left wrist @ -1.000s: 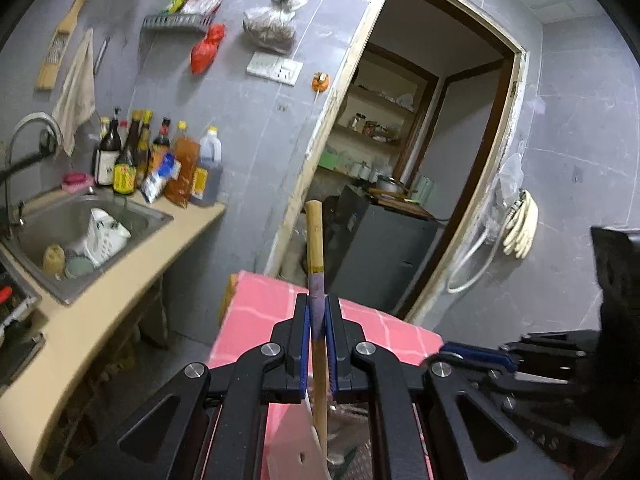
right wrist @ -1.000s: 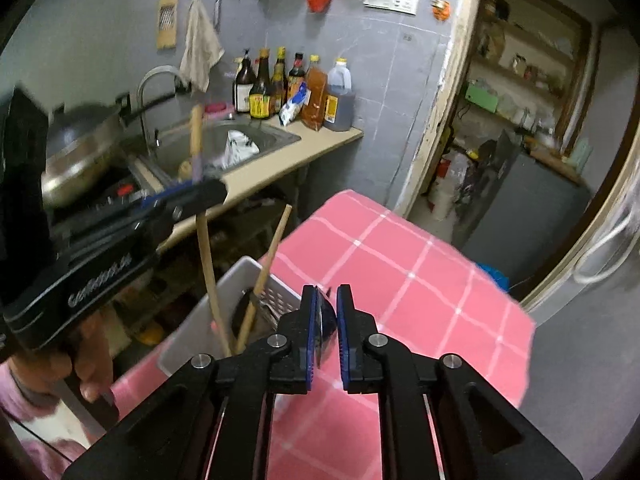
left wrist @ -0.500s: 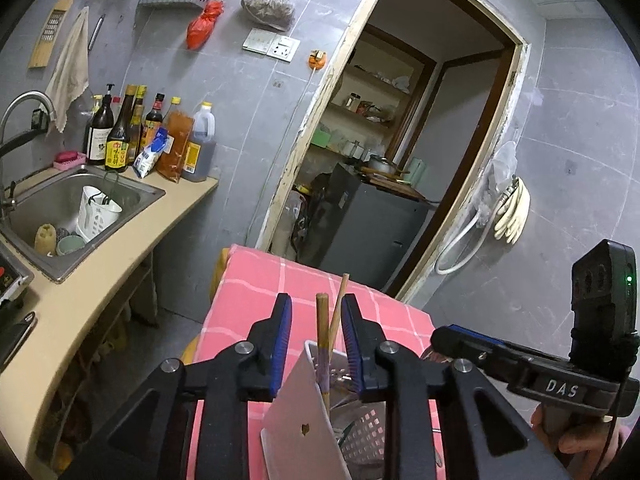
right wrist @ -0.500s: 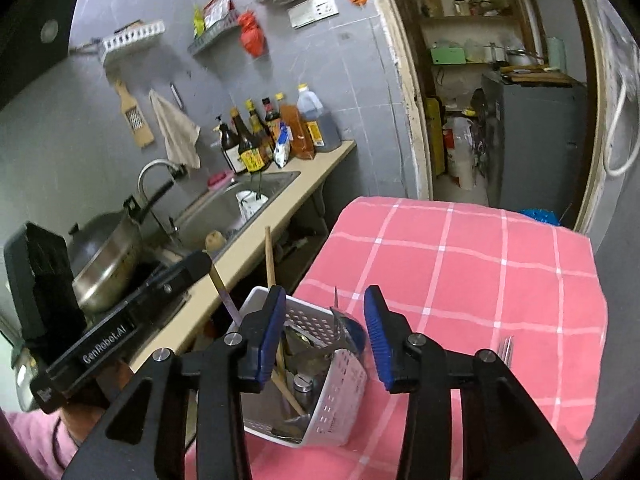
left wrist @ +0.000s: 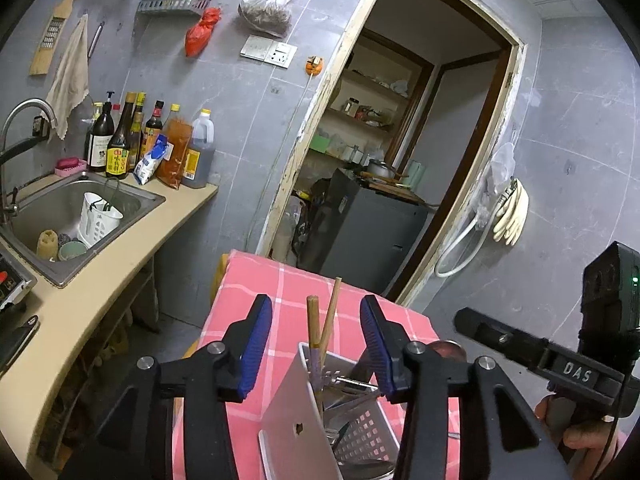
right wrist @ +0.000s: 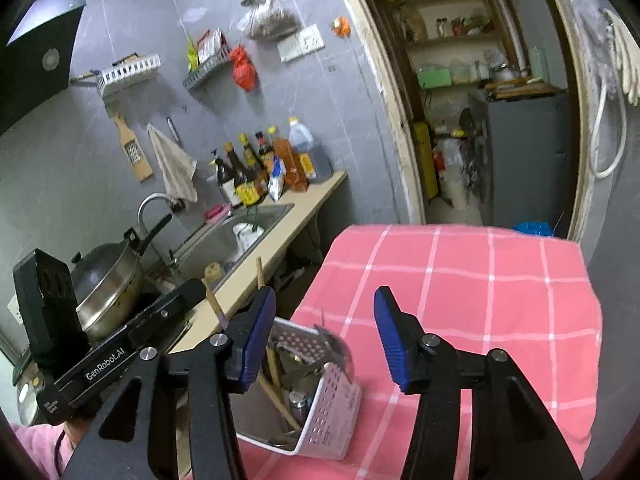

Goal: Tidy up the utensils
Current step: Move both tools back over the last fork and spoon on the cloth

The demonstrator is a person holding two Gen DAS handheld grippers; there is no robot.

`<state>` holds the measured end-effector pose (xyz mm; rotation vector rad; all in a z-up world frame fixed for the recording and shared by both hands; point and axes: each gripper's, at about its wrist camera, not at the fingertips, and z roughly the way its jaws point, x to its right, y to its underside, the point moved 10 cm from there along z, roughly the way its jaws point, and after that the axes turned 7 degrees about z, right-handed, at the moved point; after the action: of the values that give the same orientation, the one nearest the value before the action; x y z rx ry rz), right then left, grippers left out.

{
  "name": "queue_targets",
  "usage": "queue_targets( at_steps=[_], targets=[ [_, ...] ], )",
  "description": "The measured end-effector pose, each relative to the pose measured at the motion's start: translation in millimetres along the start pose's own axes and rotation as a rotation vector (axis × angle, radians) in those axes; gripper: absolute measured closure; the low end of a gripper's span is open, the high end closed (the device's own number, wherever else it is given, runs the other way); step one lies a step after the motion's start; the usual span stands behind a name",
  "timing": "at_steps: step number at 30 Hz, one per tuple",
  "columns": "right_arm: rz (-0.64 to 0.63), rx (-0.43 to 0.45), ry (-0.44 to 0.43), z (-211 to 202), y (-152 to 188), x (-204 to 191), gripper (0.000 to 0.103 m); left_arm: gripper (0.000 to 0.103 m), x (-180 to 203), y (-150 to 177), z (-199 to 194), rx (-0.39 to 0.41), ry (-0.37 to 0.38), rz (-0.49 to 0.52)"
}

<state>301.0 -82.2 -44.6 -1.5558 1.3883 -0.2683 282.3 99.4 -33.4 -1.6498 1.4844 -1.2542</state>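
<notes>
The white basket [right wrist: 328, 412] sits near the left edge of the tabletop [right wrist: 480, 280], on the pink checked cloth. It's stuffed with utensils: two wooden chopsticks [left wrist: 320, 328] poke up out of it, one upright and one leaning, there's a cleaver [left wrist: 296, 424] with its flat blade standing at the near side, plus some metal bits I can't really make out.

Left tongs [left wrist: 316, 348] hover right over the basket with the jaws apart, having just been opening. The chopstick tops show in the gap between the blue pads, but nothing's touching them. Right tongs [right wrist: 324, 340] are just beside the basket, also apart and just been opening, with nothing between them but cloth and the basket's corner.

Further out, left of the tabletop, there's a sink [left wrist: 60, 216] with a row of sauce bottles [left wrist: 152, 144] behind it, a wok [right wrist: 108, 284] on the stove, and a doorway [left wrist: 400, 152] at the back with shelves inside.
</notes>
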Motion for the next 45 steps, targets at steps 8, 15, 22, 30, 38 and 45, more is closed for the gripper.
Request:
queue_targets(
  at_steps=[8, 15, 22, 30, 38, 45],
  targets=[
    [0.022, 0.125, 0.047, -35, -13, 22, 0.029, 0.034, 16, -5, -8, 0.021, -0.002, 0.038],
    [0.071, 0.18, 0.117, -70, -9, 67, 0.009, 0.011, 49, -4, -14, 0.044, 0.006, 0.108],
    [0.112, 0.148, 0.207, -91, 9, 122, 0.007, 0.009, 97, 4, -16, 0.04, 0.046, 0.164],
    [0.176, 0.063, 0.273, -108, 51, 186, 0.007, 0.008, 160, 24, -11, 0.002, 0.12, 0.234],
    [0.215, -0.021, 0.314, -119, 88, 241, 0.007, 0.008, 207, 66, 15, -0.113, 0.164, 0.256],
    [0.24, -0.081, 0.312, -119, 109, 278, 0.007, 0.008, 216, 118, 53, -0.26, 0.148, 0.198]
  ],
)
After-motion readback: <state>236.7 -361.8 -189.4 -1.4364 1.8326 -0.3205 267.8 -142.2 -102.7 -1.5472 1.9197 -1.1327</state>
